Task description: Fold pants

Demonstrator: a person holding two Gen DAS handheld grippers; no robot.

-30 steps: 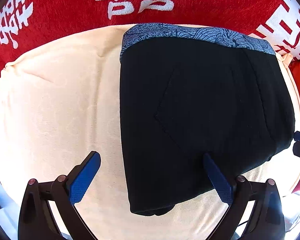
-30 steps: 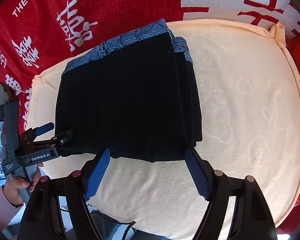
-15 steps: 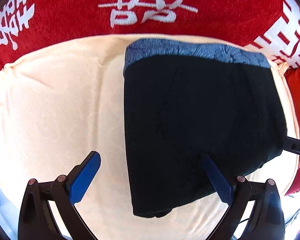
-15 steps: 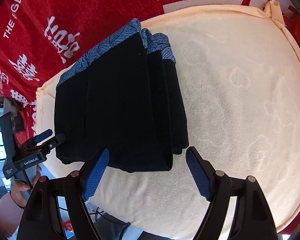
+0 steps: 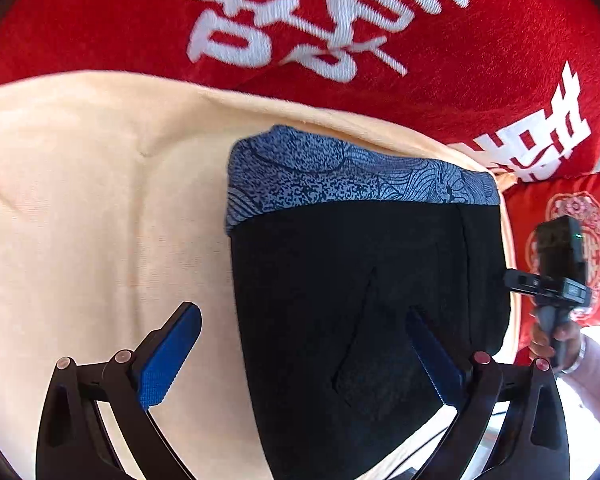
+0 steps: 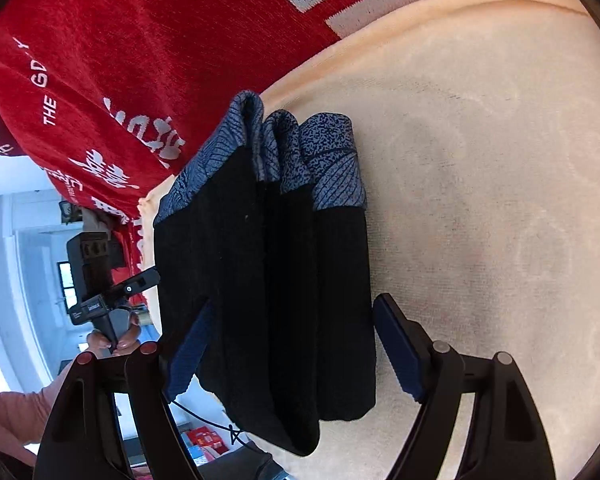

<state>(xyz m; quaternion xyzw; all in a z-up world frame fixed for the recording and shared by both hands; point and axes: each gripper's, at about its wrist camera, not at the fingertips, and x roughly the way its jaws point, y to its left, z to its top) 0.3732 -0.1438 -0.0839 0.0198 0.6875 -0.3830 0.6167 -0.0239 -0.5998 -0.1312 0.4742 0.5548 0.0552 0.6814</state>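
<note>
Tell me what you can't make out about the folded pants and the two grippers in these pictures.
- Pants: the near hem runs off the left wrist view's bottom edge.
- Fold layers: too dark to count in the right wrist view, apart from the blue band.
- Right gripper: its fingers are hidden behind the pants' edge in the left wrist view.
- Left gripper: too small to judge in the right wrist view.

Cream cushion underneath, soft and faintly patterned, its piped edge curving along the far side. Red blanket with white characters directly behind the cushion, touching that edge. Small red pillow with an ornate round emblem just off the cushion's right end. Bright room with a window beyond the cushion's left end. Thin dark cord hanging below the cushion's near edge.
</note>
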